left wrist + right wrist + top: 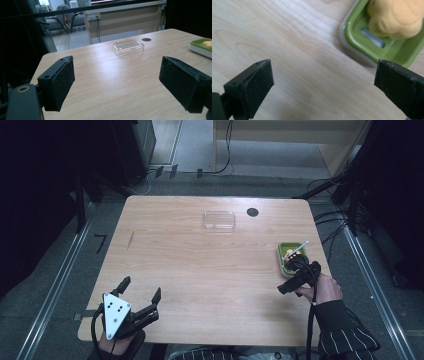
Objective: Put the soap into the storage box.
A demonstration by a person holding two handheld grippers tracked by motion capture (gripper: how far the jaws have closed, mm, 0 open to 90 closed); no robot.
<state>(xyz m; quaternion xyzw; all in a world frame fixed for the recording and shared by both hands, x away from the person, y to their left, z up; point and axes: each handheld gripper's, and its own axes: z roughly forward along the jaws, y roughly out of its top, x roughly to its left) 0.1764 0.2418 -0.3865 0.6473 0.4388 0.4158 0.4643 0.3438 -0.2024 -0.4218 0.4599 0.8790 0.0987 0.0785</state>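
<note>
Right tongs (pixel 322 82) hang spread and empty just beside the green tray (pixel 286 251) at the worktop's (pixel 200 270) right edge, suggesting its yellow food piece (pixel 395 17) is already set down, while left tongs (pixel 141 292) wait spread at the near-left corner.

The pale wooden table (pixel 200 270) looked smooth with a soft sheen. The clear rectangular plastic lid (pixel 128 47) was glossy. The green plastic tray (pixel 402 51) shone, its orange lumpy item (pixel 395 17) matt. The black jaw pads (pixel 62 82) looked rough, grainy.

green tray (pixel 352 37) cut off, orange item (pixel 395 17) blurred
</note>
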